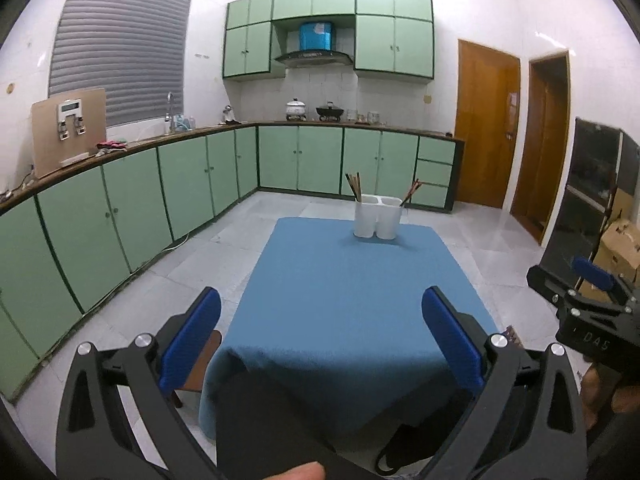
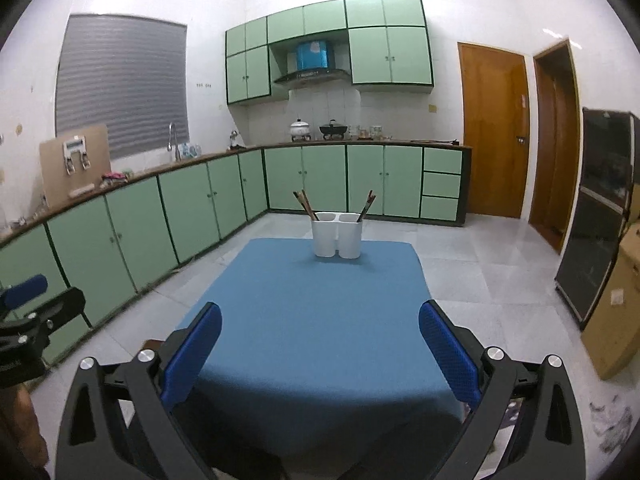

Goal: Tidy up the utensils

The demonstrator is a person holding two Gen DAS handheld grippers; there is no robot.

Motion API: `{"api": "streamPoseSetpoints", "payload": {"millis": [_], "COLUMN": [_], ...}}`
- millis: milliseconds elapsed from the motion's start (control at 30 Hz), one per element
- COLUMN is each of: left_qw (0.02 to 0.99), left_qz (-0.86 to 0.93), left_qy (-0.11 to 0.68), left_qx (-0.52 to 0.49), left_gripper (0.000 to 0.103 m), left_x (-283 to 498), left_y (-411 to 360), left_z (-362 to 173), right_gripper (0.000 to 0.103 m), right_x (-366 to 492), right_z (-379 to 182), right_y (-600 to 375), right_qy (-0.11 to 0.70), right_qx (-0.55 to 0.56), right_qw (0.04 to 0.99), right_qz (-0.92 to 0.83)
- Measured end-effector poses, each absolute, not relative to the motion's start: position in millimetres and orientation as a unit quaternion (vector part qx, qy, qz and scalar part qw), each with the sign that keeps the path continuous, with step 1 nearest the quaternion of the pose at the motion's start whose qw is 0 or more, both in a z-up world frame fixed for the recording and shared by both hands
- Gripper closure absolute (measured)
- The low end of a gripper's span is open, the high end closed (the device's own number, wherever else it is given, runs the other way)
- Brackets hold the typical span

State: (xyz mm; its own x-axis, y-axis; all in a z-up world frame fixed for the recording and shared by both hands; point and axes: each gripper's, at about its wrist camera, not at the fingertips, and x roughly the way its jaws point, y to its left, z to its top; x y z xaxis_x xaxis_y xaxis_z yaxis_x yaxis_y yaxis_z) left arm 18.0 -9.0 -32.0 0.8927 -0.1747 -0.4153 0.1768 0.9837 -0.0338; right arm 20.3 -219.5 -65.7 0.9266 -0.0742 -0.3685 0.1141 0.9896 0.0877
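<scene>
A white two-cup utensil holder (image 1: 377,217) (image 2: 337,235) stands at the far end of a table with a blue cloth (image 1: 348,288) (image 2: 316,312). Brown chopsticks lean in its left cup (image 1: 354,187) (image 2: 305,205) and in its right cup (image 1: 411,192) (image 2: 366,205). My left gripper (image 1: 320,320) is open and empty, held above the table's near end. My right gripper (image 2: 320,324) is open and empty, also above the near end. The right gripper also shows at the right edge of the left wrist view (image 1: 588,292).
Green base cabinets (image 1: 132,216) with a worktop run along the left and back walls. Wooden doors (image 1: 486,124) are at the back right. A dark cabinet (image 2: 600,208) and cardboard boxes (image 2: 616,308) stand at right. A chair seat (image 1: 204,364) sits by the table's left near corner.
</scene>
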Motion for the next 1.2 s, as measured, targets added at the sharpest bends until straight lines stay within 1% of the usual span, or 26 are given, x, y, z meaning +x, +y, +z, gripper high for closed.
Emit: {"api": "streamPoseSetpoints", "payload": {"millis": [200,567,1033,1200], "left_qw": [0.977,0.984,0.984,0.985], "left_qz": [-0.081,-0.071,-0.066,-0.059], "left_qy": [0.199,0.165,0.163,0.161], "left_qx": [0.009,0.008,0.010,0.007], "left_gripper": [0.005,0.005,0.005,0.005], "left_x": [-10.6,-40.7,-46.1,-46.5], "left_y": [-9.8,-8.1,-7.5,-6.2], "left_z": [-24.3,-9.1,-11.1,-11.6], "right_gripper": [0.006,0.006,0.006,0.006], "right_x": [1.5,-17.9,-24.3,-29.9], "right_z": [-60.2,-48.8,-57.0,-52.7], "right_y": [-217.0,-219.4,-218.1,-219.6], "right_qy": [0.178,0.163,0.171,0.159], "right_qx": [0.051,0.044,0.047,0.045], "right_qw": [0.982,0.983,0.981,0.983], "right_qz": [-0.050,-0.073,-0.074,-0.082]}}
